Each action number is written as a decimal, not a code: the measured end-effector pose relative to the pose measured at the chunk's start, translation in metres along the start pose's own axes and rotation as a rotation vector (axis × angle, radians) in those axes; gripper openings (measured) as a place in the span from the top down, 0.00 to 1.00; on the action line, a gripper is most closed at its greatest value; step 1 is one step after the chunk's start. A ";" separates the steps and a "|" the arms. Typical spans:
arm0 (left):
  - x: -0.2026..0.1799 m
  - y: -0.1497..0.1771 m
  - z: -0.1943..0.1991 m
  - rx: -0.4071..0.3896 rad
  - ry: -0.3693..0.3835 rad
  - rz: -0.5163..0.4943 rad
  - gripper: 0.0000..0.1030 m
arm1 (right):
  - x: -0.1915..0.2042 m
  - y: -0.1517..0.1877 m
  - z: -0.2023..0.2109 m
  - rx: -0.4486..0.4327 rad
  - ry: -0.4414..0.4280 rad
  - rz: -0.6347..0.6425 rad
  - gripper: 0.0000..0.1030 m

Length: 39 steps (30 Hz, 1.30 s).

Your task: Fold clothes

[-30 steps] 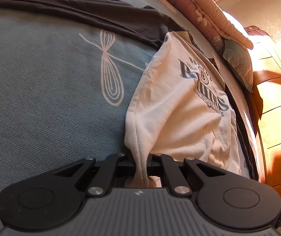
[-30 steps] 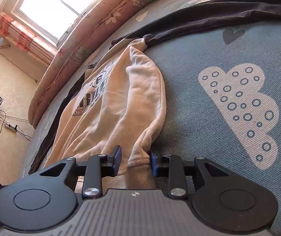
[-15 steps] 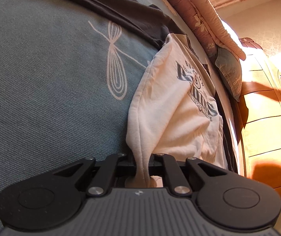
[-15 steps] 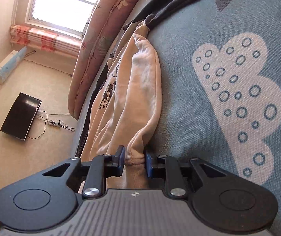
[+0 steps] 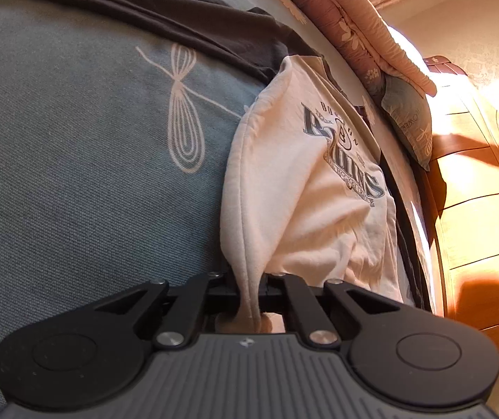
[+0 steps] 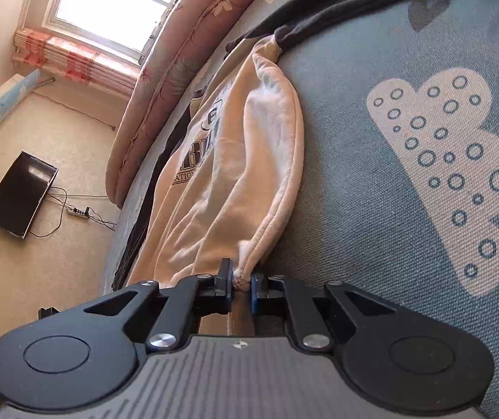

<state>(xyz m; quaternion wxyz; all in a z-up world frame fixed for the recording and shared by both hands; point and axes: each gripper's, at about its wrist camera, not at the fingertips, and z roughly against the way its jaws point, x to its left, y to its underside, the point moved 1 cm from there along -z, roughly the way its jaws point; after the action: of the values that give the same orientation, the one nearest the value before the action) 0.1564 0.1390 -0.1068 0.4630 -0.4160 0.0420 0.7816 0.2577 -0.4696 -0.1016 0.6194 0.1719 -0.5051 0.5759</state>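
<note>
Bed with a blue-grey printed cover

The bed cover (image 5: 57, 174) has pale prints, a whisk-like one and a bubbly cloud. A cream sweatshirt (image 5: 305, 188) with dark lettering lies across it, one end touching a dark garment (image 5: 179, 17). A pink floral quilt (image 6: 179, 52) and a pillow (image 5: 406, 118) sit along the far edge.

bare bedsheet (image 5: 57, 174) open, quilt (image 5: 350, 17) blocking far edge

One cream sweatshirt (image 5: 305, 188), one dark garment (image 5: 165, 17), two tongs, one pillow (image 5: 410, 118), one monitor (image 6: 19, 193).
</note>
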 end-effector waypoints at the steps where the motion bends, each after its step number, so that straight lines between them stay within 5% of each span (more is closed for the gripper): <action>1: -0.005 0.001 0.006 -0.001 0.016 -0.012 0.97 | 0.009 -0.004 0.009 -0.012 -0.008 0.019 0.88; 8: -0.043 0.011 0.034 0.049 0.064 -0.133 0.97 | 0.059 -0.027 0.077 0.022 0.051 0.192 0.88; 15: -0.025 0.036 0.020 0.172 -0.067 -0.157 0.95 | 0.038 0.004 0.087 0.144 0.191 0.175 0.88; 17: -0.021 0.043 0.017 0.195 -0.113 -0.180 0.86 | 0.028 0.017 0.076 0.187 0.252 0.171 0.88; 21: -0.023 0.037 0.037 0.136 -0.117 -0.205 0.87 | 0.019 0.026 0.076 0.205 0.337 0.173 0.80; 27: -0.025 0.003 0.055 0.033 -0.117 -0.201 0.75 | 0.028 -0.004 0.096 0.065 0.310 0.194 0.64; 39: -0.030 -0.074 -0.035 -0.001 -0.114 -0.181 0.61 | 0.008 -0.098 0.011 0.046 0.274 0.151 0.45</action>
<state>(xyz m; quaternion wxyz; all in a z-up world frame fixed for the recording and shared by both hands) 0.2412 0.1445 -0.0854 0.5332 -0.3734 -0.0225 0.7588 0.3390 -0.5012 -0.0542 0.6333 0.0672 -0.4141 0.6503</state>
